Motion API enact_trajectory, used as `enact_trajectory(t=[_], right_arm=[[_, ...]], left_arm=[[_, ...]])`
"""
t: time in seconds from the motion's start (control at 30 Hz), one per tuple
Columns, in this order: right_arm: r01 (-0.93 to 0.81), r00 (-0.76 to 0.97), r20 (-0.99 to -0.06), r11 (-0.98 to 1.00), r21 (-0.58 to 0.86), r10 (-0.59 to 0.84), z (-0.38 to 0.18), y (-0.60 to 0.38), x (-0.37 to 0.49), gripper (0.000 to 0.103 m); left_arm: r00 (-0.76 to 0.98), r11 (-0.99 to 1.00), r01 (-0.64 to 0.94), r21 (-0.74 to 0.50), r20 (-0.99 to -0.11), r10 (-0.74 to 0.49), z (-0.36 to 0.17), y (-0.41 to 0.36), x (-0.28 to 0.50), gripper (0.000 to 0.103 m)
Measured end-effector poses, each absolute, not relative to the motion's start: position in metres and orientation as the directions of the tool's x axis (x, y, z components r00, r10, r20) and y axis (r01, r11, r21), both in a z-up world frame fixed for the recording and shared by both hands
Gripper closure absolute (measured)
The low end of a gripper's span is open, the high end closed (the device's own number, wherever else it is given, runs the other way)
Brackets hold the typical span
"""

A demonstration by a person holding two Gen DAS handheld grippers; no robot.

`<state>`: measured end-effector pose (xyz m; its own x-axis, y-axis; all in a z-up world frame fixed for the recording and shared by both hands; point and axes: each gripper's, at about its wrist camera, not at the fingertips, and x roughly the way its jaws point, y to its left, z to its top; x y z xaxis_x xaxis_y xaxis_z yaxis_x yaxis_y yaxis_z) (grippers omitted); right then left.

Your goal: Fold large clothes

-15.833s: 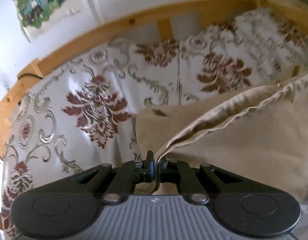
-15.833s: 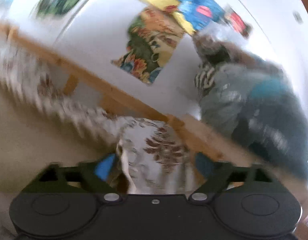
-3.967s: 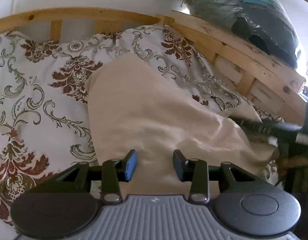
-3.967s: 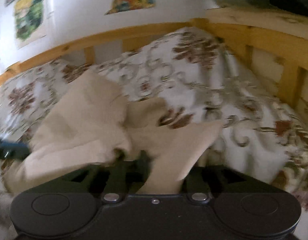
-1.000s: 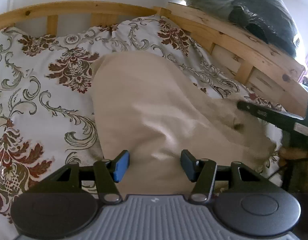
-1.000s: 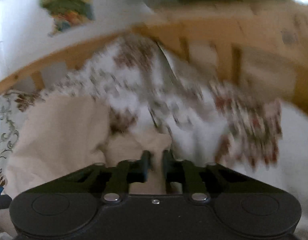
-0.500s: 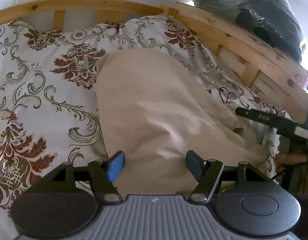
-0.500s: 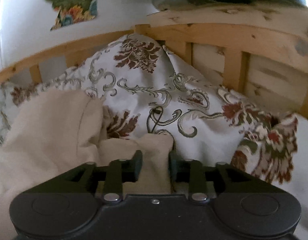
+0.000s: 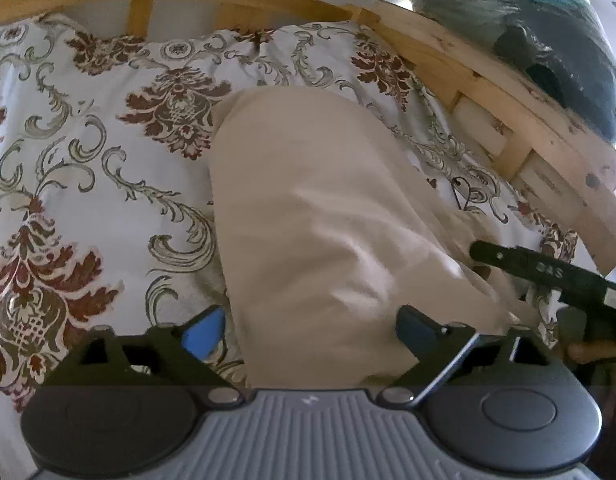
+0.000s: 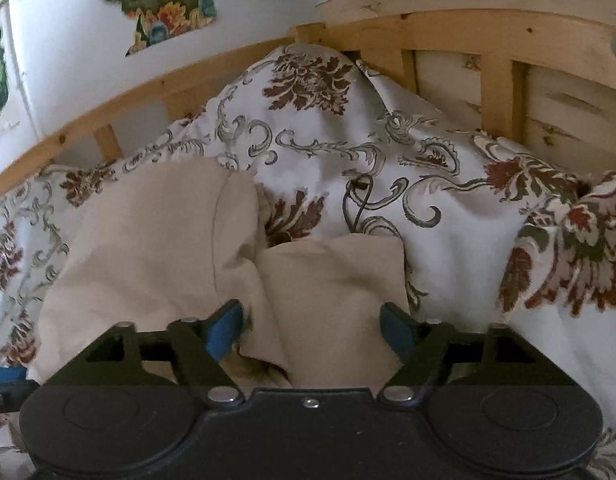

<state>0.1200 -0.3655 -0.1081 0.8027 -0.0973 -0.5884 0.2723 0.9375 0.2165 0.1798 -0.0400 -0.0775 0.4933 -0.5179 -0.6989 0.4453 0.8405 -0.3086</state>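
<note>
A beige garment (image 9: 308,220) lies folded along the bed's (image 9: 88,168) right side, near the wooden rail. Left gripper (image 9: 308,328) and right gripper (image 10: 312,328), both spread and empty, hover over it; its loose, bunched corner may unfold.
</note>
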Motion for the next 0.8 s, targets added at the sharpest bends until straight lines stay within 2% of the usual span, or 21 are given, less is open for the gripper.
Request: enact_trajectory(t=[0.17,0.27,0.43,0.5,0.8], right_arm=[[0.305,0.798,-0.593,0.920,0.245,-0.106,-0.103,-0.372,0.105,0.002],[0.320,0.789,-0.610,0.900,0.297,-0.079,-0.109,-0.379,0.107,0.001],[0.339,0.766,-0.636,0.781,0.525,0.095,-0.131,-0.398,0.113,0.001],[0.358,0.772,-0.625,0.732,0.580,0.119,-0.136,-0.403,0.111,0.001],[0.357,0.755,-0.647,0.764,0.537,0.102,-0.133,-0.395,0.113,0.001]], left_arm=[[0.498,0.844,0.417,-0.337,-0.692,-0.522,-0.075,-0.030,0.180,0.001],[0.487,0.854,0.391,-0.343,-0.711,-0.508,-0.077,-0.026,0.181,0.001],[0.463,0.850,0.363,-0.383,-0.717,-0.521,-0.088,-0.018,0.180,0.001],[0.455,0.847,0.355,-0.397,-0.718,-0.527,-0.089,-0.016,0.180,0.001],[0.485,0.865,0.373,-0.336,-0.723,-0.491,-0.086,-0.024,0.177,0.001]])
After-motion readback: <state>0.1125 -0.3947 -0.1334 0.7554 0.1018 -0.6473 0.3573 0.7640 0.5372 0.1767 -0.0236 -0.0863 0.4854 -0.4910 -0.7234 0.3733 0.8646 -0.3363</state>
